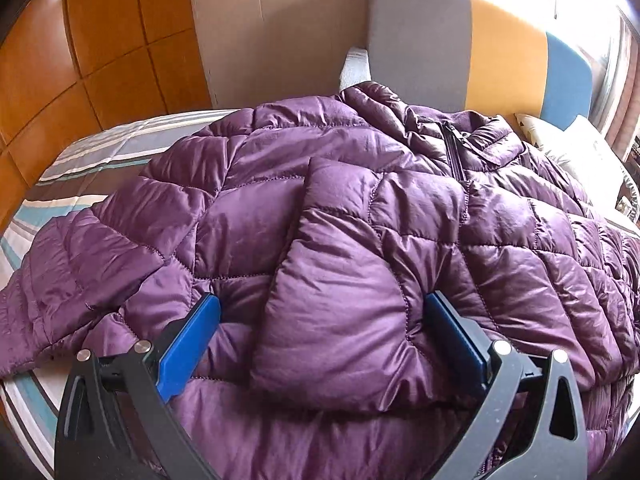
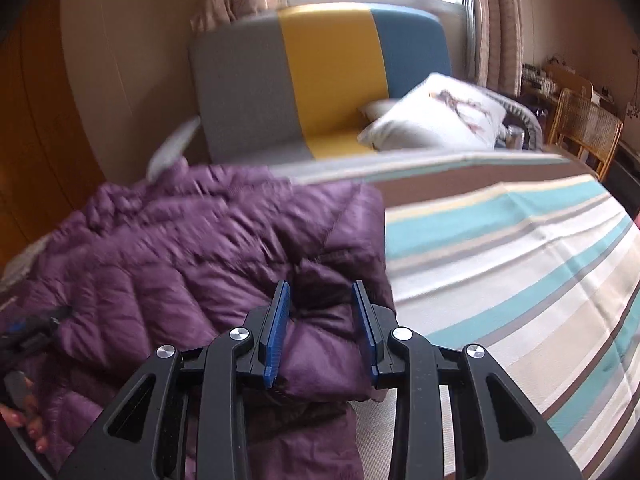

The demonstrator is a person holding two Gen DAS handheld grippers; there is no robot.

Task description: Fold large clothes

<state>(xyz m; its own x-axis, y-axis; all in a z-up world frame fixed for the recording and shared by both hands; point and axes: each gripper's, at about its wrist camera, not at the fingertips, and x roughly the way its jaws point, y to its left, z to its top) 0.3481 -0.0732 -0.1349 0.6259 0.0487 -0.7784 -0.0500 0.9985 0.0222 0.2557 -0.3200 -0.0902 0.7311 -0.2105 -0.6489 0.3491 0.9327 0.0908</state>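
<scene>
We're looking at a purple quilted puffer jacket (image 1: 360,208) lying spread across a bed with a striped bedspread (image 2: 520,260); in the left wrist view it's filling the centre and lower frame, collar and zipper (image 1: 454,152) sitting upper right of centre.

Left gripper (image 1: 320,312): jaws standing wide apart at the lower centre of the frame, blue pads (image 1: 188,344) on either side of a folded sleeve (image 1: 336,280) that's lying on top of the jacket body. The right pad is sitting against the sleeve's edge, the left pad is standing clear of it. We're reading this as released, straddling, not gripping.

Right gripper (image 2: 322,308): jaws partly closed at the lower centre of its frame, pinching a bunched wad of jacket fabric between the blue pads. Fabric is bulging between and below the fingers, so we're calling it clenched on the jacket. The jacket is taking up the left and lower-left of this view, somewhat blurred, with its right edge running down mid-frame and bare bedspread to the right.

A person's hand (image 2: 24,412) is showing at the far lower left of the right wrist view, holding the other gripper's handle.

Background: a grey, yellow and blue headboard (image 2: 320,80) at upper centre, a white pillow (image 2: 436,116) right of it, a window with curtains above, a wicker chair (image 2: 584,128) at far right. Orange wooden panels (image 1: 80,52) are filling the upper left of the left wrist view.
</scene>
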